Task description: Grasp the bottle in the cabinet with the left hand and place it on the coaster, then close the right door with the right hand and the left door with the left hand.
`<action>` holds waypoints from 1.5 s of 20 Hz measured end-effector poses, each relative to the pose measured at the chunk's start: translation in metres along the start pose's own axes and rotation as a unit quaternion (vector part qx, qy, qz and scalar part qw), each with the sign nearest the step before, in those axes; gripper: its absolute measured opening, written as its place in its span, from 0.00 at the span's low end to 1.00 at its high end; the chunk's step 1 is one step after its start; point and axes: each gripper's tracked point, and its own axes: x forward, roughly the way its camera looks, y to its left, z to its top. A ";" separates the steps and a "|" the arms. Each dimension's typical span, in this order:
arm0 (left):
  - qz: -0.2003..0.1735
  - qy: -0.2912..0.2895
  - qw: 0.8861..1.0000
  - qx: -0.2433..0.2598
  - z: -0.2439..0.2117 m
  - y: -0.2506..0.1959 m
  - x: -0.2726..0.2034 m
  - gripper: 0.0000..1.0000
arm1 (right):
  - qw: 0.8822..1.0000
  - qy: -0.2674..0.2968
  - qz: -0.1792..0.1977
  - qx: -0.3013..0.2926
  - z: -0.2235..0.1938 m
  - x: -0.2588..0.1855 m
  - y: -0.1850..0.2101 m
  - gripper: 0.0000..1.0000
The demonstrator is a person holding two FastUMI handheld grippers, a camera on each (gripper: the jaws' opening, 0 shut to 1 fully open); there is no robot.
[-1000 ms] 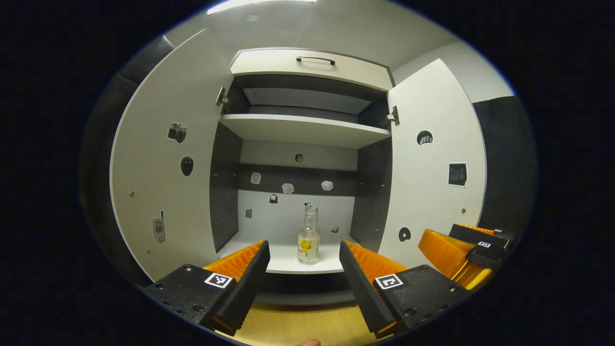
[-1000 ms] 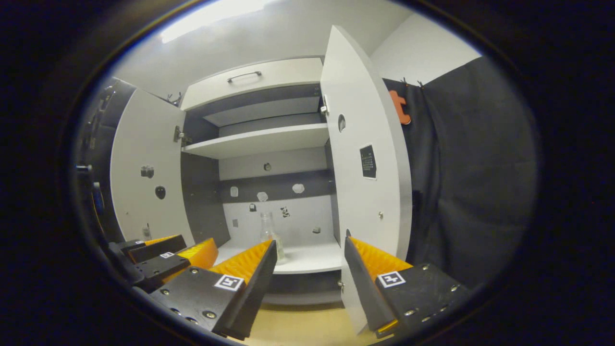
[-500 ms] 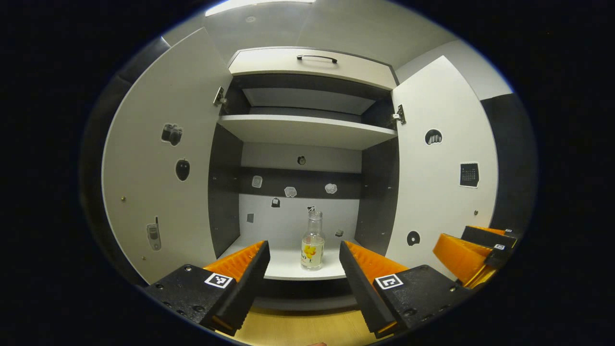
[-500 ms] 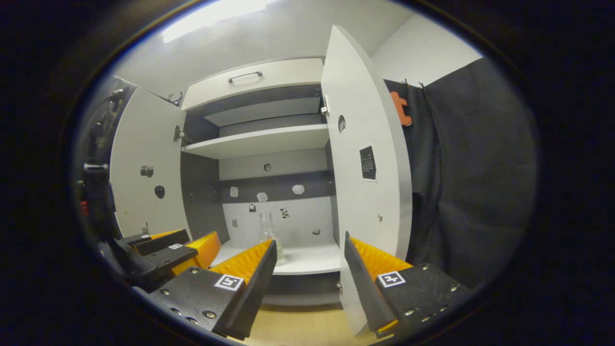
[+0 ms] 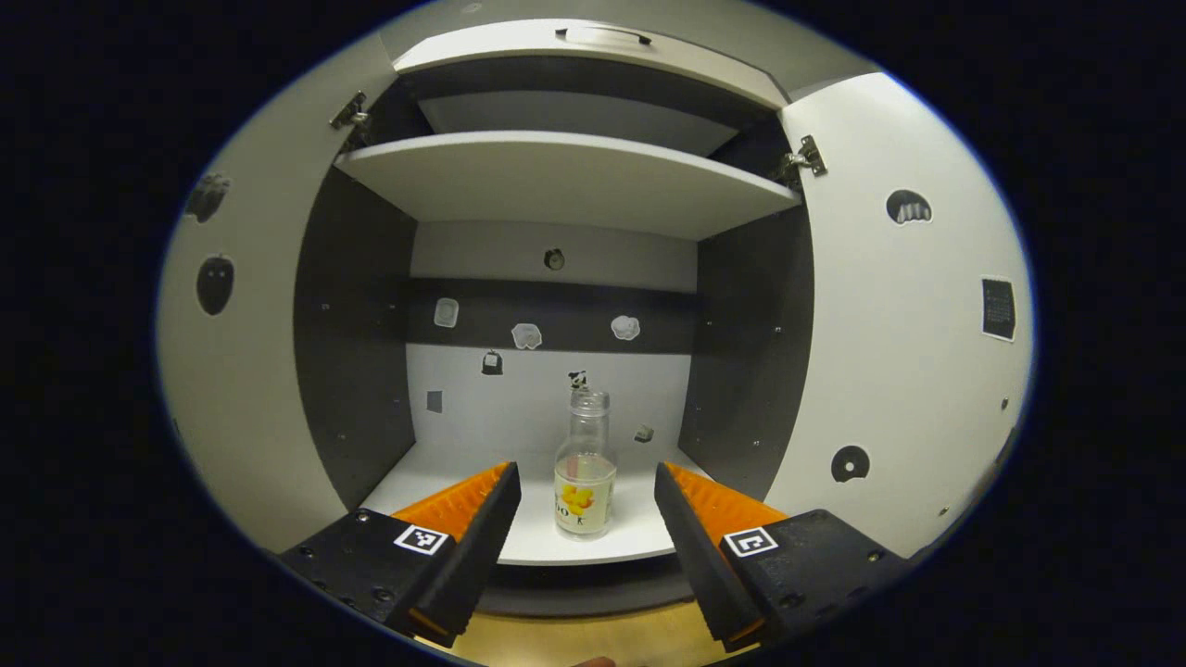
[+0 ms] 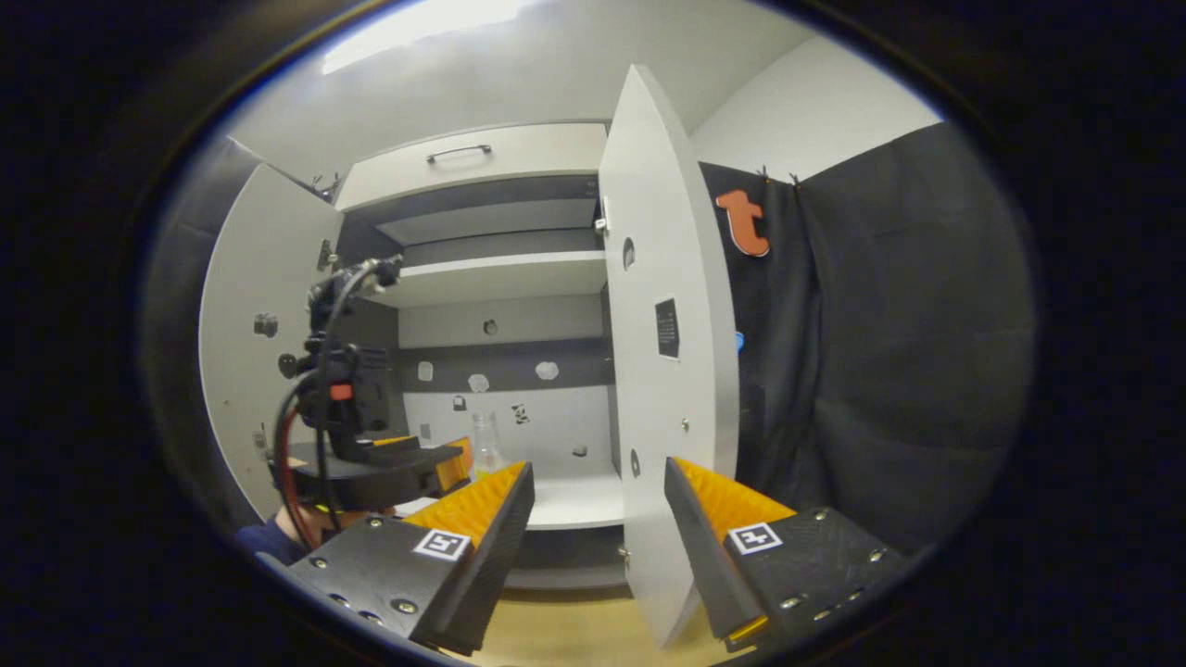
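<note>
A clear glass bottle [image 5: 584,468] with a yellow label stands upright on the cabinet's lower shelf [image 5: 435,468], near its front edge. My left gripper [image 5: 586,505] is open in front of the shelf, the bottle framed between its fingers but still beyond them. In the right gripper view the bottle [image 6: 485,451] shows past the left gripper [image 6: 408,468], which reaches toward the cabinet. My right gripper [image 6: 598,509] is open and holds nothing; the edge of the open right door [image 6: 662,389] stands between its fingers. The left door [image 5: 236,371] is wide open.
An upper shelf [image 5: 565,176] spans the cabinet above the bottle, with a closed drawer [image 6: 473,167] over it. Small stickers dot the back wall and both doors. A wooden surface [image 6: 574,630] lies below the cabinet. Black cloth [image 6: 880,352] hangs right of the right door.
My left gripper has moved forward toward the cabinet, so the bottle and shelf loom larger. In the right gripper view the left gripper has advanced toward the shelf; the right gripper shifted slightly.
</note>
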 end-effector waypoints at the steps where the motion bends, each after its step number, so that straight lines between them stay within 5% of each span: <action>1: -0.005 0.007 1.000 -0.006 -0.007 -0.003 0.012 0.92 | 1.000 -0.003 -0.008 -0.003 0.001 -0.001 -0.004 0.86; 9: 0.014 0.038 0.999 0.010 -0.052 0.006 0.101 0.93 | 0.998 -0.001 -0.038 -0.050 -0.001 -0.003 -0.015 0.82; 17: 0.038 0.058 0.997 0.021 -0.074 0.015 0.133 0.93 | 0.998 0.000 -0.037 -0.043 -0.001 -0.003 -0.016 0.83; 19: 0.036 0.053 0.998 0.011 -0.073 0.014 0.134 0.82 | 0.998 0.000 -0.035 -0.051 -0.001 -0.004 -0.015 0.83; 30: -0.026 0.033 0.999 -0.022 -0.050 -0.009 0.055 0.78 | 0.998 -0.019 0.015 -0.051 0.009 -0.012 -0.010 0.83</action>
